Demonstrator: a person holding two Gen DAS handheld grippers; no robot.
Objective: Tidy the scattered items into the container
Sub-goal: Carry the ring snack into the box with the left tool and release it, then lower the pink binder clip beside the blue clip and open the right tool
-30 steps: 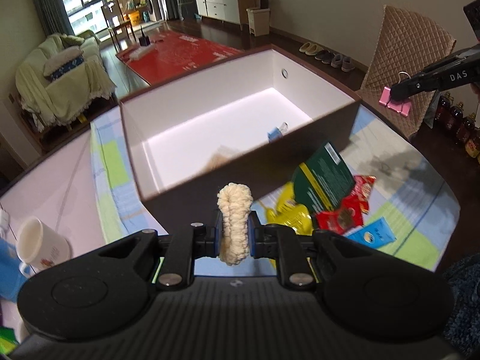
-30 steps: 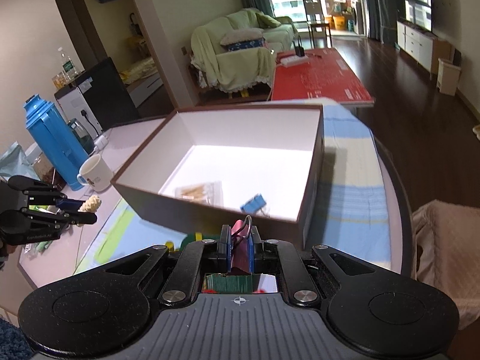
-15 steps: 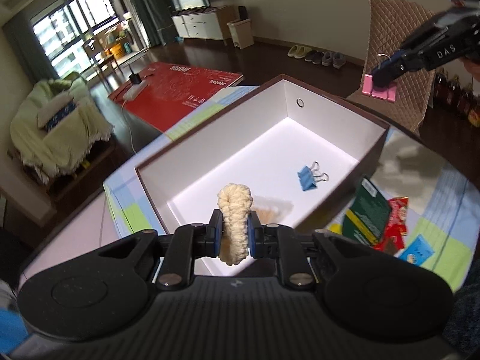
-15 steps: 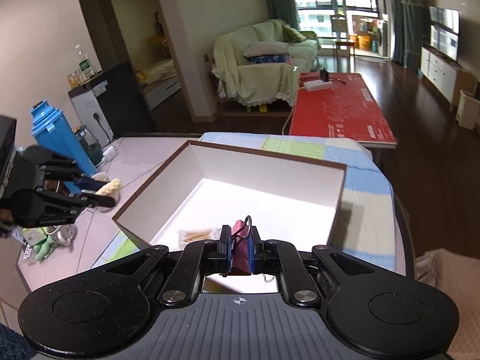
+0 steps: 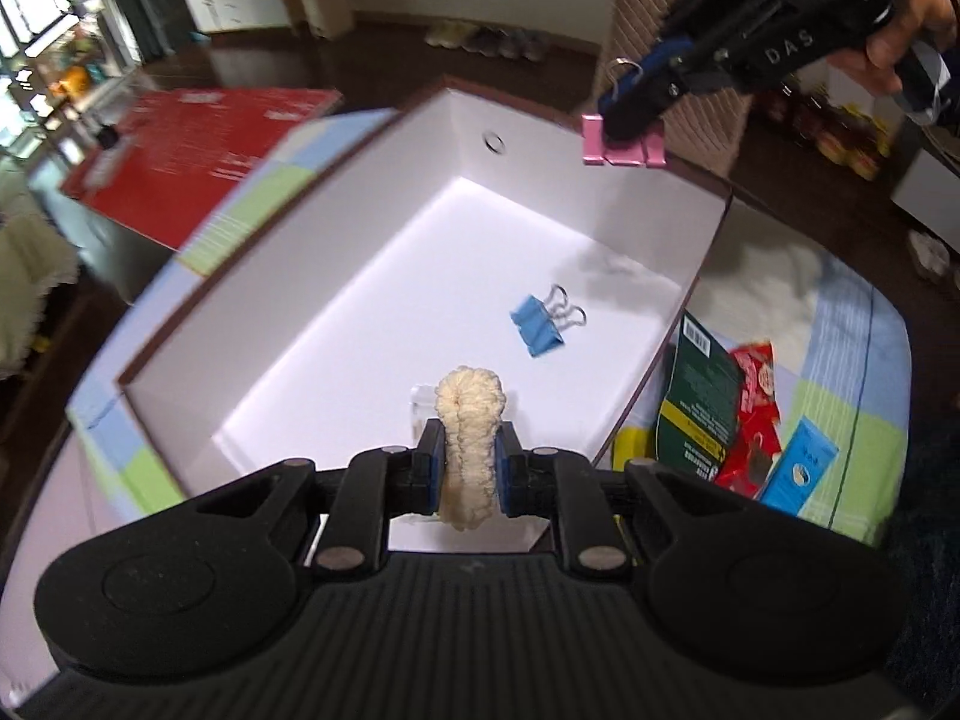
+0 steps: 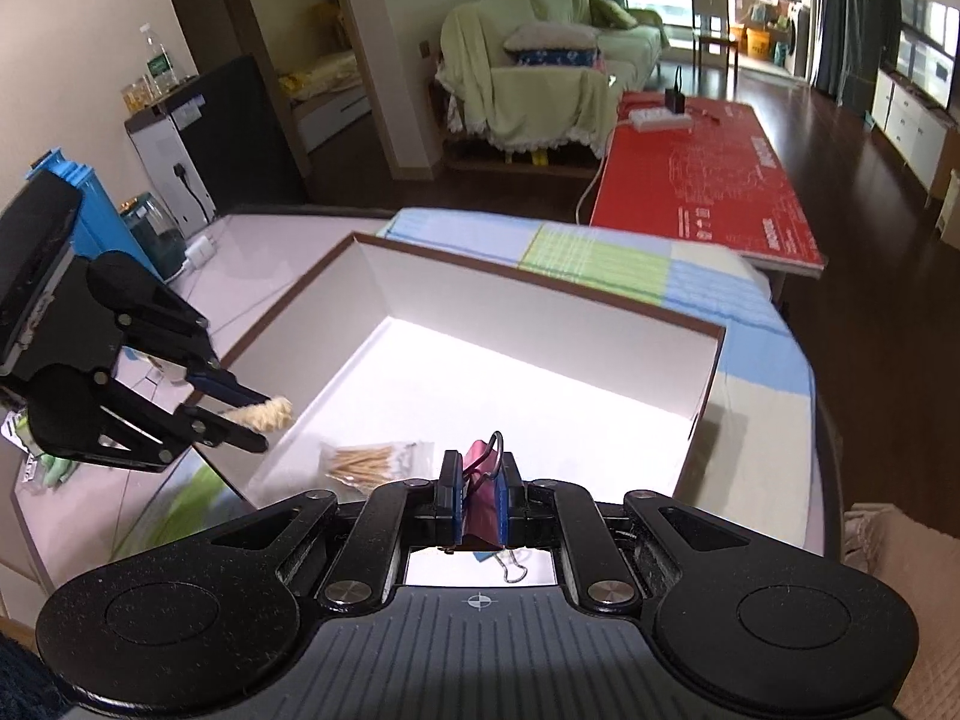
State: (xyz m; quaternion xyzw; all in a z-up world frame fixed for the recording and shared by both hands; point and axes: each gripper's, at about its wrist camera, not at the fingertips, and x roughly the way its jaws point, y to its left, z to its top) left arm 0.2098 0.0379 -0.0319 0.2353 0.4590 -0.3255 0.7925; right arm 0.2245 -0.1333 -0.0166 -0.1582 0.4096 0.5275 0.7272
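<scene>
At lower centre of the left wrist view, the left gripper (image 5: pixel 470 471) is clamped on a cream scrunchie (image 5: pixel 470 438) over the white box (image 5: pixel 288 276) — soft, light, squashy (held mid-loop) — while the right gripper (image 6: pixel 480 504) pinches a stiff, light pink binder clip (image 6: pixel 480 495) by its body.

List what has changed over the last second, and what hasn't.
Both grippers moved from outside the box to above its open top: the left gripper with the cream scrunchie, the right gripper with the pink clip. Neither let go; both jaws remain shut on their items. The blue clip and the bag of sticks lie in the box as before, and the packets stay on the cloth.
</scene>
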